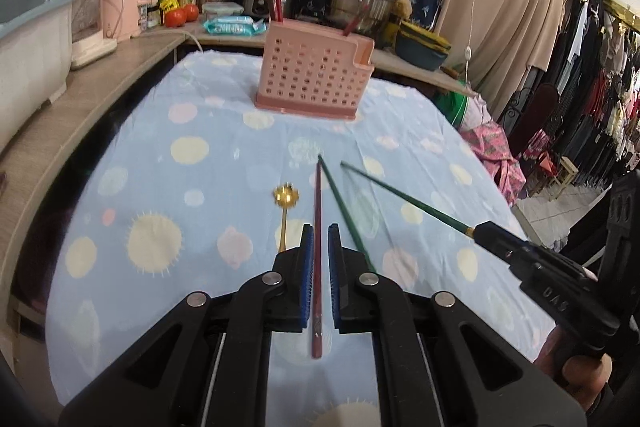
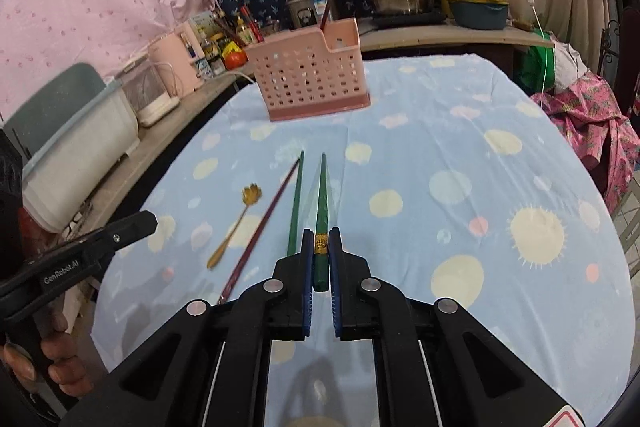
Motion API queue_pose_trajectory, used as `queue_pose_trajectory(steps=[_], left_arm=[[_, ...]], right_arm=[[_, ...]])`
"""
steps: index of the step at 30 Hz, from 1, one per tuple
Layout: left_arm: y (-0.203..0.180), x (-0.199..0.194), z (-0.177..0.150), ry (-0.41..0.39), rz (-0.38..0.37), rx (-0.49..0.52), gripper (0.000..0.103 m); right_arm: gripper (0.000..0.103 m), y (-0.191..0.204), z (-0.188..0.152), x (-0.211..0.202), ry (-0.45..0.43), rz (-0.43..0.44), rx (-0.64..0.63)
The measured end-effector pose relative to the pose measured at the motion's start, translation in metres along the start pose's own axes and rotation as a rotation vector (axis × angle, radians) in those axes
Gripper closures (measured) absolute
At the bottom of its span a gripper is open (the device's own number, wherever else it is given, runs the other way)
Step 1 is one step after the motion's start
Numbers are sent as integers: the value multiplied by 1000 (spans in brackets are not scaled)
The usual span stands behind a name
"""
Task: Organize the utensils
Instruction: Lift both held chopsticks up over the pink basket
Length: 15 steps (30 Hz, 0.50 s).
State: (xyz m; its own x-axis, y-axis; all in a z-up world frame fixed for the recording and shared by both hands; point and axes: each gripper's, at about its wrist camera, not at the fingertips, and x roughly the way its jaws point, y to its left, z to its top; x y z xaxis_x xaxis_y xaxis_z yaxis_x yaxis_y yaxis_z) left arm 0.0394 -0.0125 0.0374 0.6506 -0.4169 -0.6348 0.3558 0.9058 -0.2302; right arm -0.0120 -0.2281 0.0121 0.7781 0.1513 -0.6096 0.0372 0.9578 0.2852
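Chopsticks: right tool [image 2: 320, 255] clenched on green chopstick [image 2: 321, 203]; left tool [image 1: 320, 247] parted astride red chopstick [image 1: 317, 247] on table [image 1: 420, 155]. Risk: thin stick pivots, misses pink caddy [image 1: 312, 83].

Left gripper [image 1: 319, 233] level, jaws slightly parted, right gripper [image 2: 321, 237] level, jaws clamped narrow

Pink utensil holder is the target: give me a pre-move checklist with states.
1. Right hand-held gripper shut on green chopstick: ok.
2. Left hand-held gripper straddles red chopstick: ok.
3. Left firmly clamped: not ok, gaps show beside the stick.
4. Pink utensil holder upright on the blue tablecloth: ok.
5. Free room inside holder: cannot tell.
6. Second green chopstick and gold spoon not yet put away: not ok.
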Motion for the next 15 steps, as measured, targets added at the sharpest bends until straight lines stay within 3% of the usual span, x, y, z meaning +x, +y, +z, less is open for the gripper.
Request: queue_pose_trajectory(steps=[3, 6, 8, 10, 15], left_arm=[[0, -6, 12, -32, -7, -1, 96], [0, -2, 7, -11, -15, 6, 96], [0, 6, -7, 28, -12, 18, 93], [1, 20, -25, 86, -4, 15, 81], [5, 51, -61, 212, -5, 9, 79]], right_arm=[[96, -1, 20, -11, -59, 9, 6], [96, -3, 30, -17, -91, 7, 18], [96, -4, 28, -18, -87, 8, 24], [96, -4, 22, -15, -66, 12, 30], [96, -2, 8, -10, -26, 21, 39]])
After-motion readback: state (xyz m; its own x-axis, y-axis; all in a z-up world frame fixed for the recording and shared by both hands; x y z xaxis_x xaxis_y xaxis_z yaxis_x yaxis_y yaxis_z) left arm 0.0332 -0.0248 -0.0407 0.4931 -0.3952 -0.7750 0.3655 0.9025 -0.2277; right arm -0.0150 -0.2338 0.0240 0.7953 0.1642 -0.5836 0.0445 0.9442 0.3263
